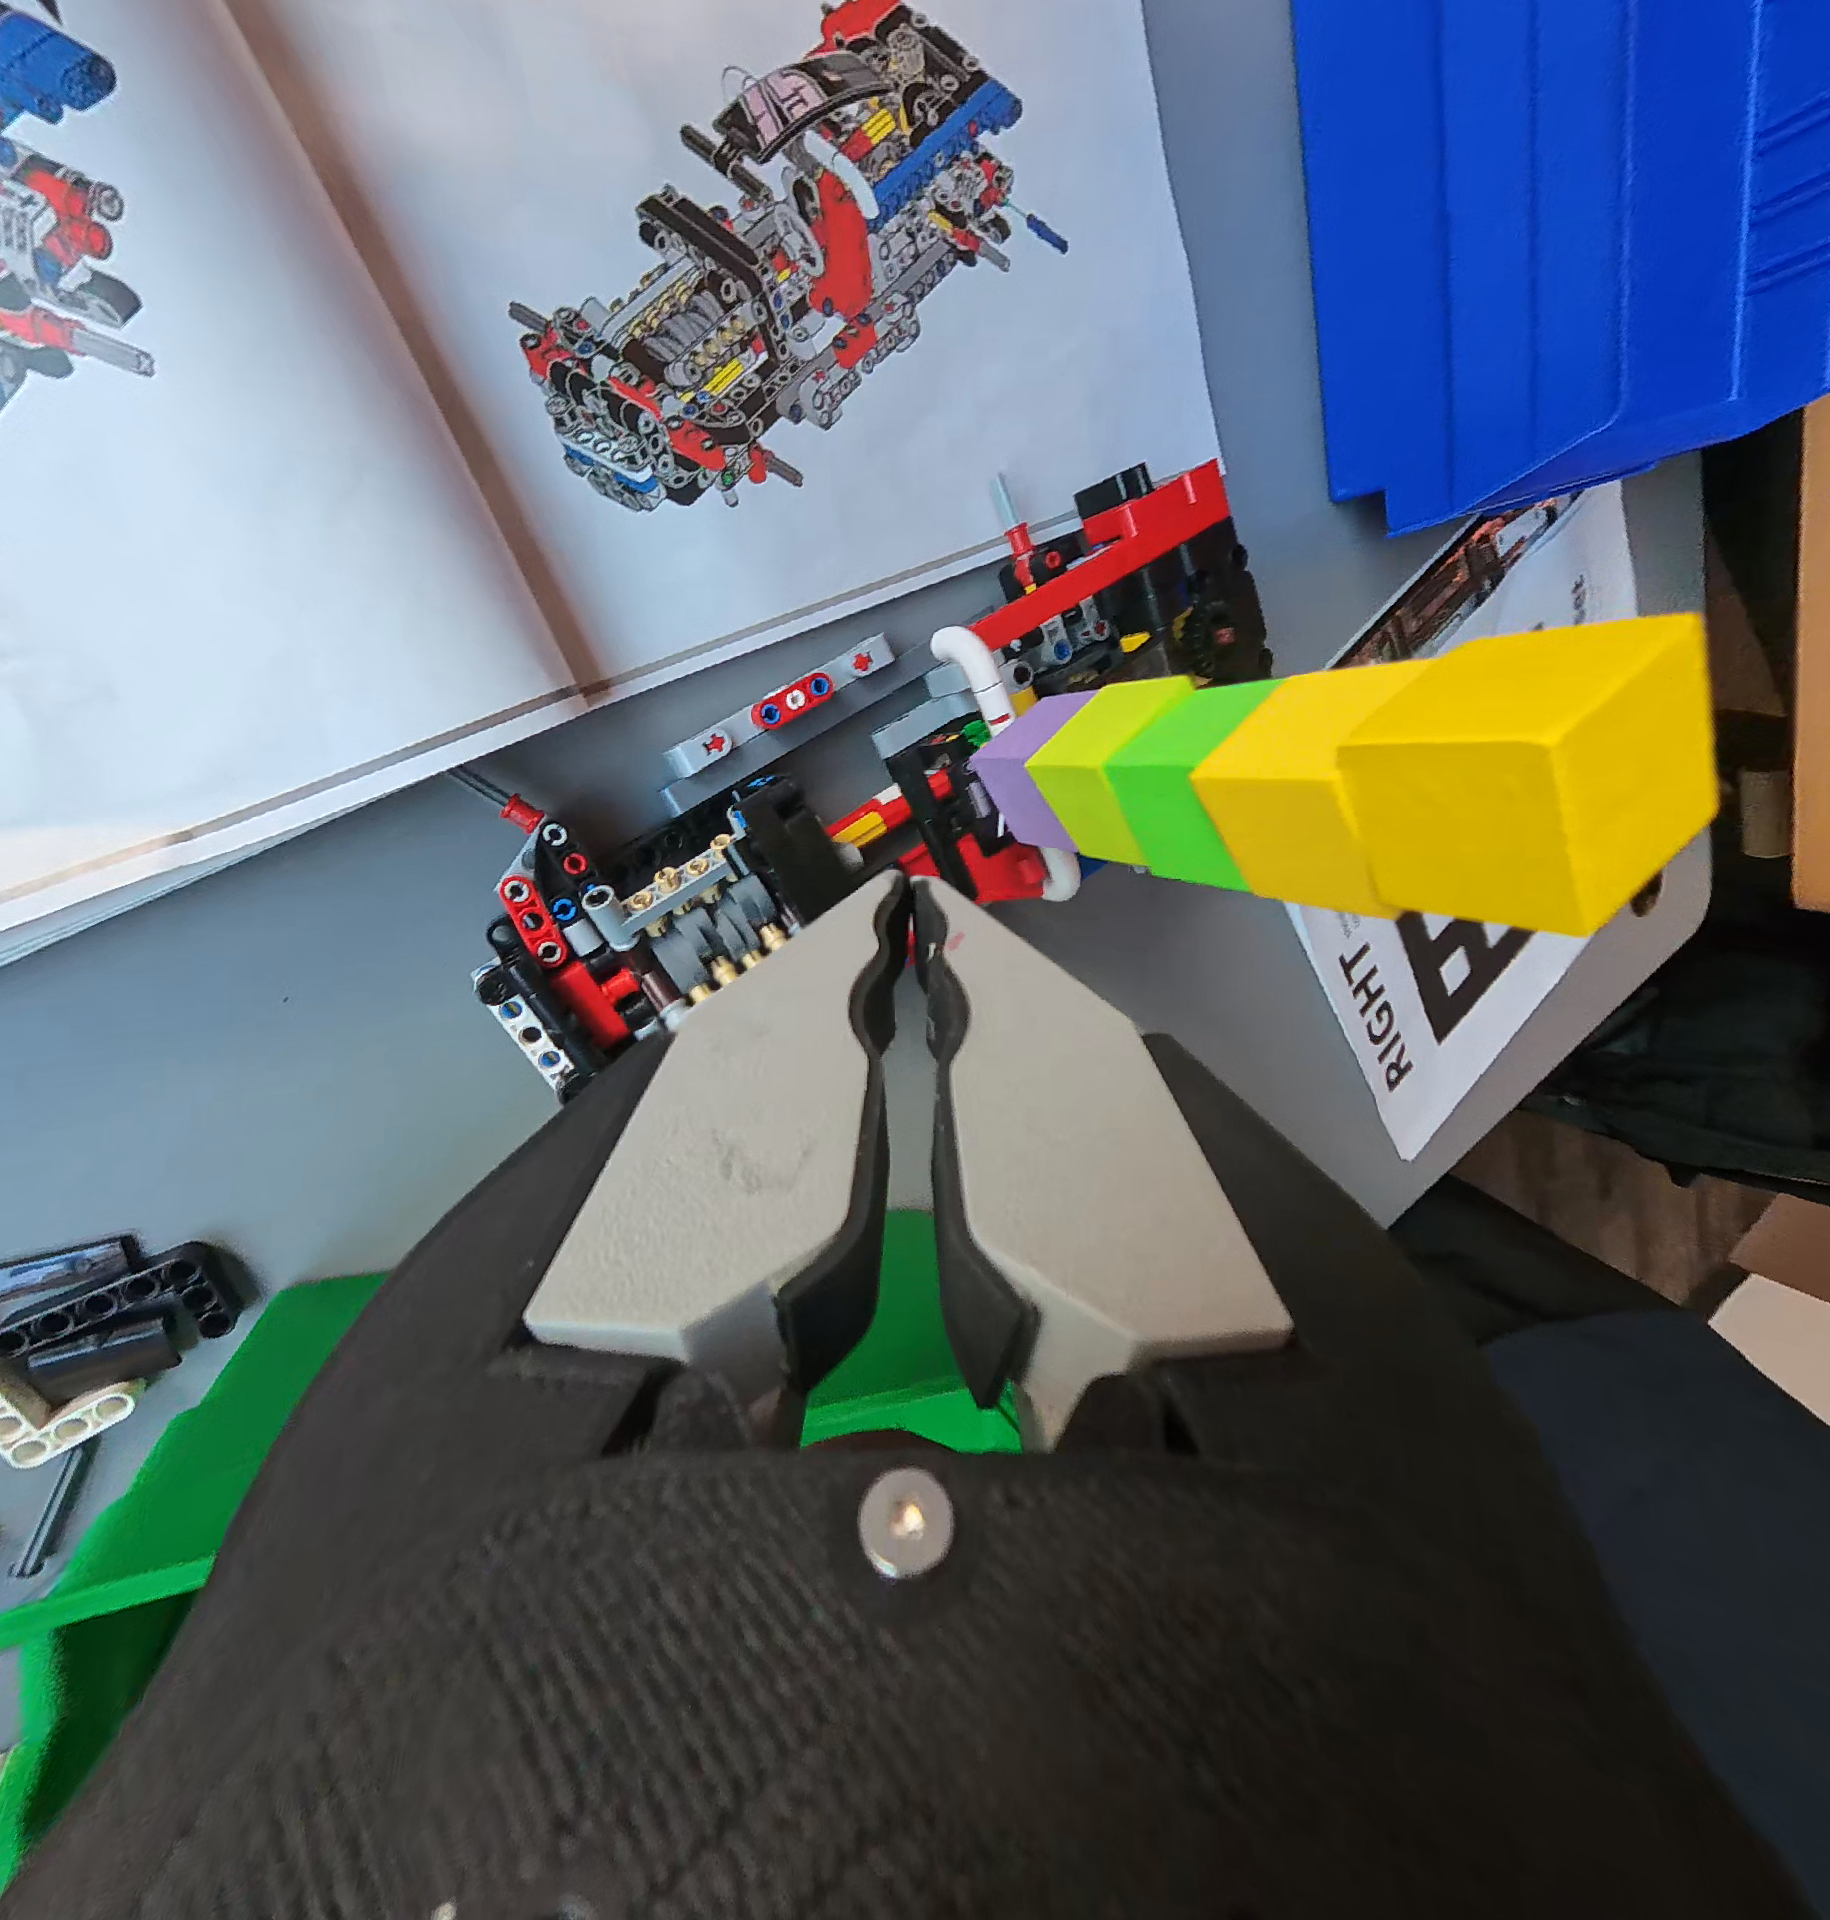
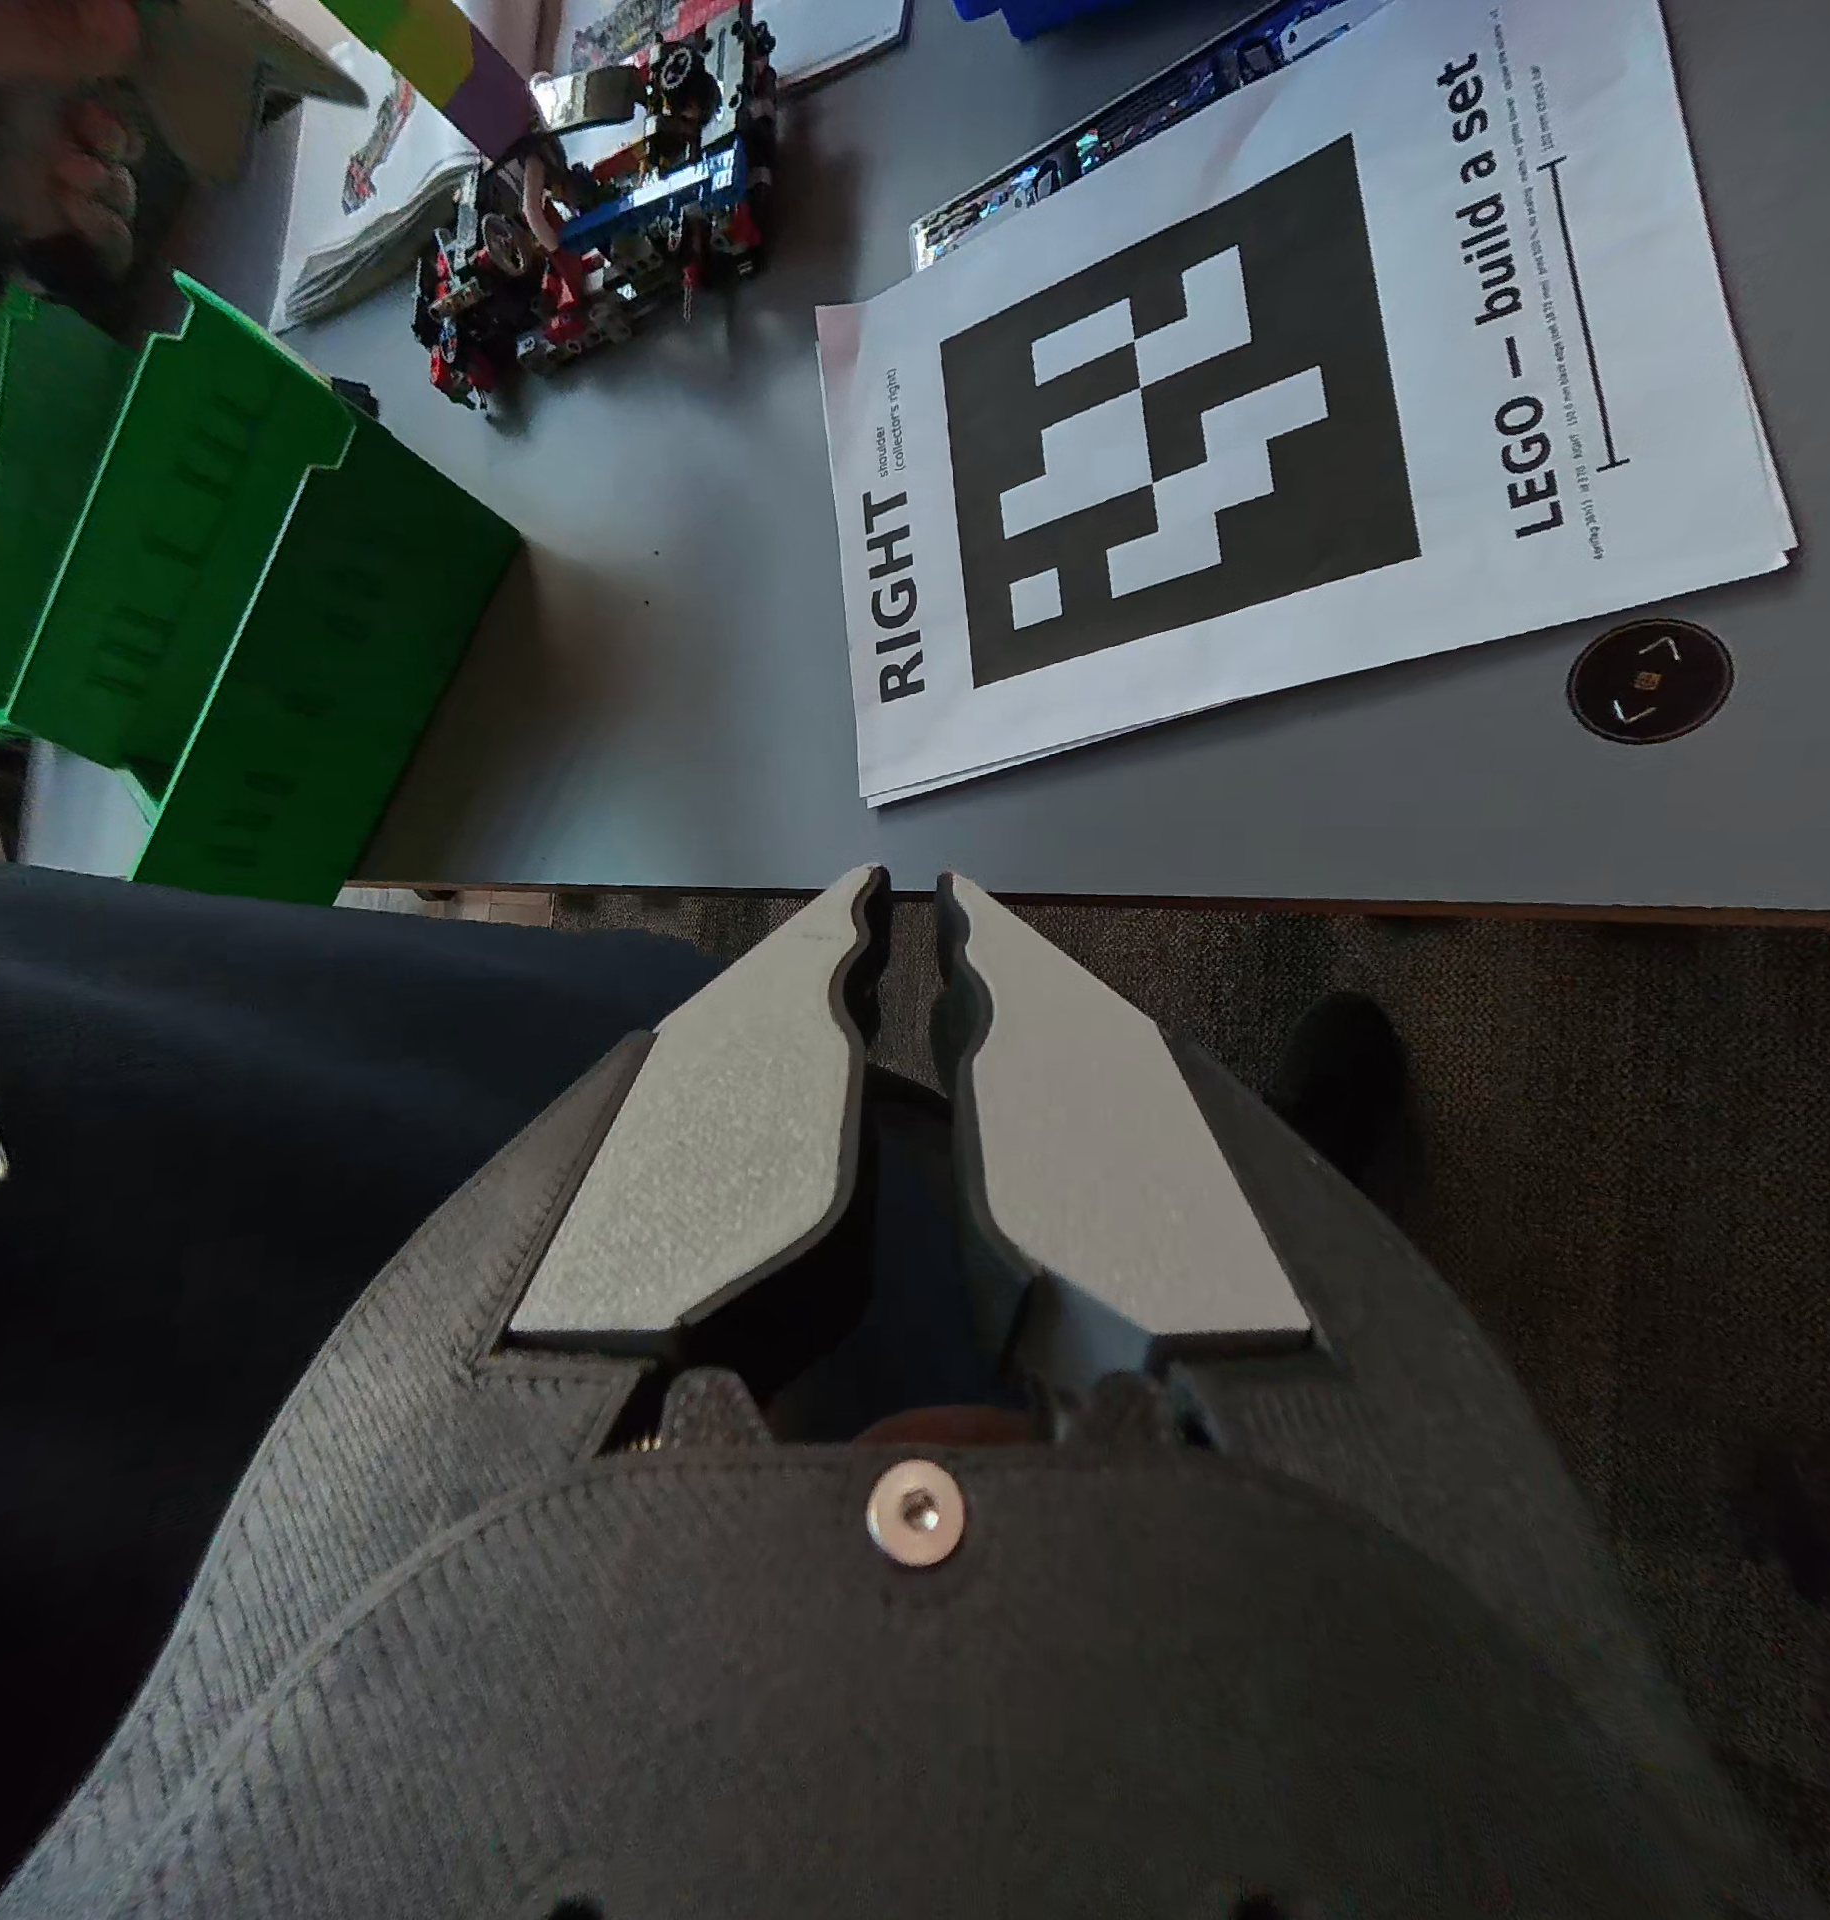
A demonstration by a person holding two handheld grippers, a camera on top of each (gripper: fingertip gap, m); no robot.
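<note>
Grey fingers of the left tool (image 1: 909,894) meet at their tips with nothing between them, poised just above a brick-built model (image 1: 745,904) on the desk (image 1: 215,1091). Further right, the right tool (image 2: 913,881) stands slightly parted and empty at the desk edge, below a printed sheet (image 2: 1306,416).

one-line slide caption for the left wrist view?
Left gripper, jaws shut on nothing, above a brick model on a grey table, beside a coloured block bar.
</note>
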